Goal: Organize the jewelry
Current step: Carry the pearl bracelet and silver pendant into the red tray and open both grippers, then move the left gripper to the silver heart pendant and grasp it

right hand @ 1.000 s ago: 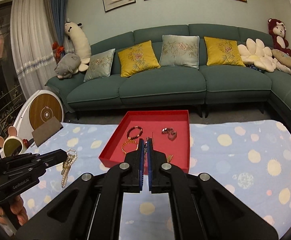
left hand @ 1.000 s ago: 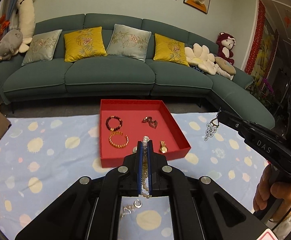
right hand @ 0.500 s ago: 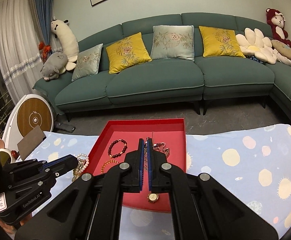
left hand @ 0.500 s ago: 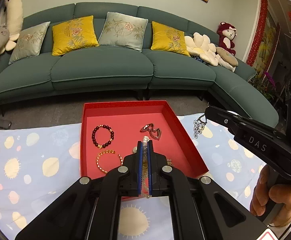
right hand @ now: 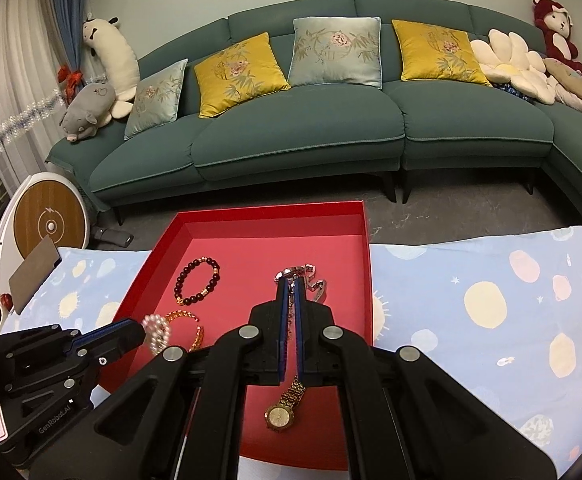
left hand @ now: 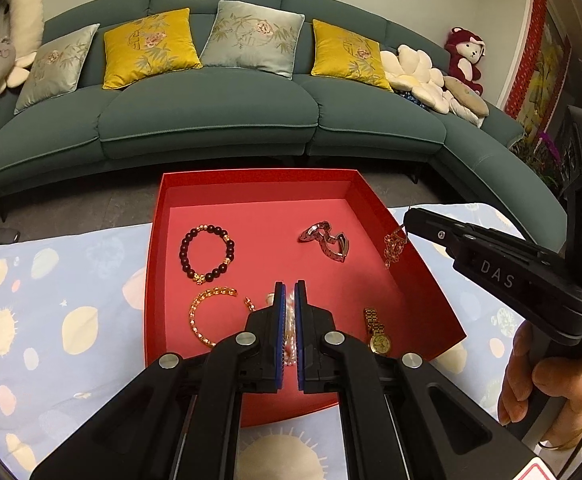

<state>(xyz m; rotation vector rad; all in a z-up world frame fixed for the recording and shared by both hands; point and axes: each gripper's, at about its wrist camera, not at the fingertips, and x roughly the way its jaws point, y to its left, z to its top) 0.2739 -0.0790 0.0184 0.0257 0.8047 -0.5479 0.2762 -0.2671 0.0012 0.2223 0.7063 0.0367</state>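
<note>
The red tray (left hand: 251,178) holds a dark bead bracelet (left hand: 207,254), a gold bracelet (left hand: 207,312), a silver link bracelet (left hand: 327,238) and a gold watch (left hand: 378,332). My left gripper (left hand: 289,285) hovers over the tray's near part, shut on a pearl strand (left hand: 289,332). In the right wrist view that strand (right hand: 157,330) bunches at the left gripper's (right hand: 141,330) tip. My right gripper (right hand: 291,280) is shut on a thin chain (right hand: 291,312), above the silver bracelet (right hand: 317,284). In the left wrist view the chain (left hand: 393,246) dangles from the right gripper (left hand: 409,220) over the tray's right wall.
The tray (right hand: 271,210) sits on a light blue cloth (right hand: 491,300) with sun prints. Behind it runs a green sofa (right hand: 291,140). A brown card (right hand: 35,274) and a round white device (right hand: 51,224) stand at the left. A person's hand (left hand: 531,376) grips the right handle.
Both grippers have moved forward and down, from over the cloth to over the tray. The pearl strand and the chain travelled with them. The tray's contents lie as before.
</note>
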